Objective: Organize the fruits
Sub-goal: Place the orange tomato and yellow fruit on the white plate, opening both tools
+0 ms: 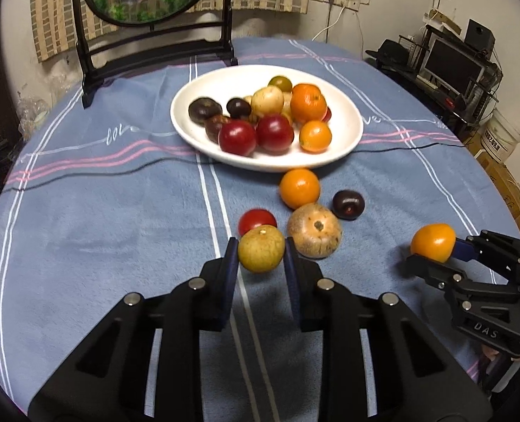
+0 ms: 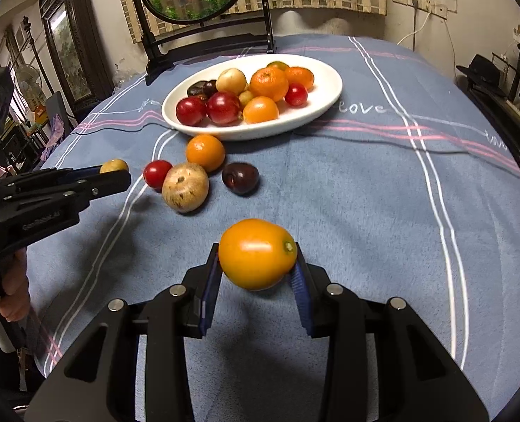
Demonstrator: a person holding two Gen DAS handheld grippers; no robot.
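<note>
My left gripper (image 1: pixel 261 250) is shut on a yellow-green round fruit (image 1: pixel 261 249) and holds it above the blue cloth. It also shows in the right wrist view (image 2: pixel 114 166). My right gripper (image 2: pixel 257 256) is shut on an orange fruit (image 2: pixel 257 254), also seen in the left wrist view (image 1: pixel 433 242). A white plate (image 1: pixel 344 147) with several red, orange, dark and pale fruits sits further back. On the cloth in front of it lie an orange fruit (image 1: pixel 299 188), a dark plum (image 1: pixel 348 204), a red tomato (image 1: pixel 256 221) and a brown mottled fruit (image 1: pixel 314 230).
A black-framed round screen on a stand (image 1: pixel 154 45) stands behind the plate. A thin black cable (image 1: pixel 84 176) runs across the cloth by the plate. Shelves with a monitor (image 1: pixel 453 63) and boxes stand beyond the table's right edge.
</note>
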